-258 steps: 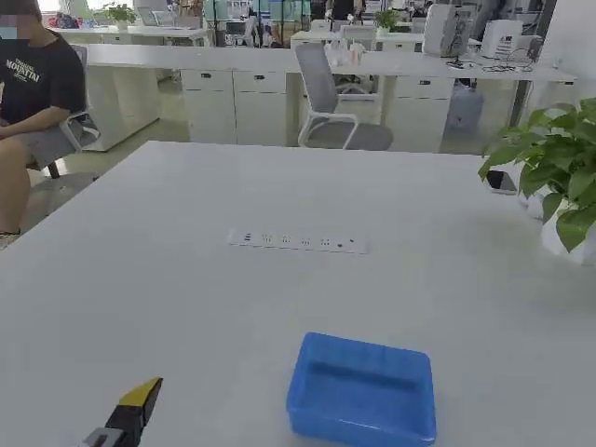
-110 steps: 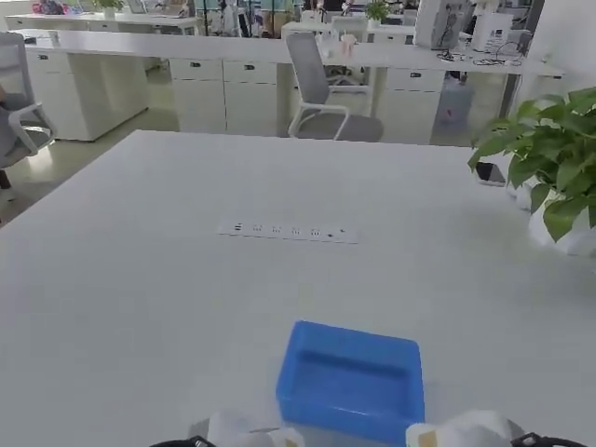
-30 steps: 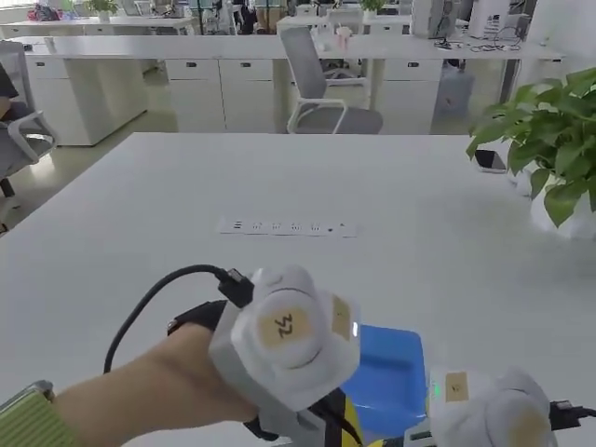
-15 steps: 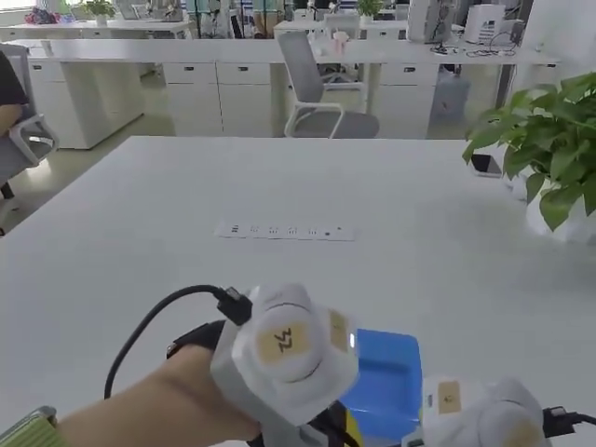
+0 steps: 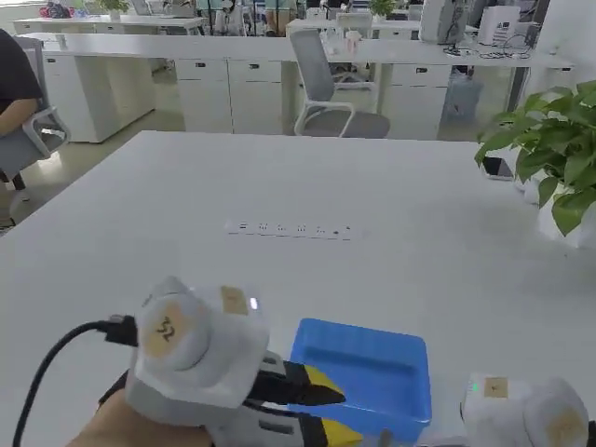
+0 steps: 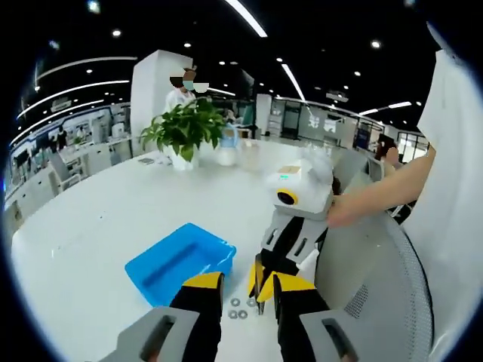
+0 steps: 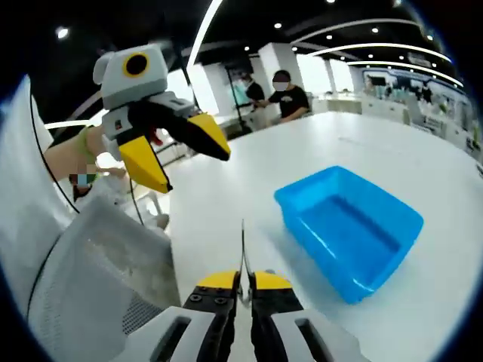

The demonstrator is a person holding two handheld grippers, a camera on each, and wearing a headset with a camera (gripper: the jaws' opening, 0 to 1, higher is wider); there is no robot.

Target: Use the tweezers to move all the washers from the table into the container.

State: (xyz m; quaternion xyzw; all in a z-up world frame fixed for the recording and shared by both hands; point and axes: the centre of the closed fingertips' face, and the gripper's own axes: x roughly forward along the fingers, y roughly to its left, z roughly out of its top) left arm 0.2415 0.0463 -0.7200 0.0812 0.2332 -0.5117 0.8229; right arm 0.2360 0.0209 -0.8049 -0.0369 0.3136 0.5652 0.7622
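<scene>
Left gripper view shows the washers (image 6: 243, 314) on the table (image 6: 90, 219), just at five o'clock of the blue container (image 6: 175, 260), which looks empty. The right gripper (image 6: 260, 273) is clamped on the tweezers (image 7: 243, 253), tips aimed down beside the washers, likely for a first pick. The left gripper (image 6: 247, 283) hovers, jaws parted and holding nothing, probably to give room.

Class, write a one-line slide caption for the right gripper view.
Right hand-held gripper grips tweezers near the blue container; the left hand-held gripper hovers open.
</scene>
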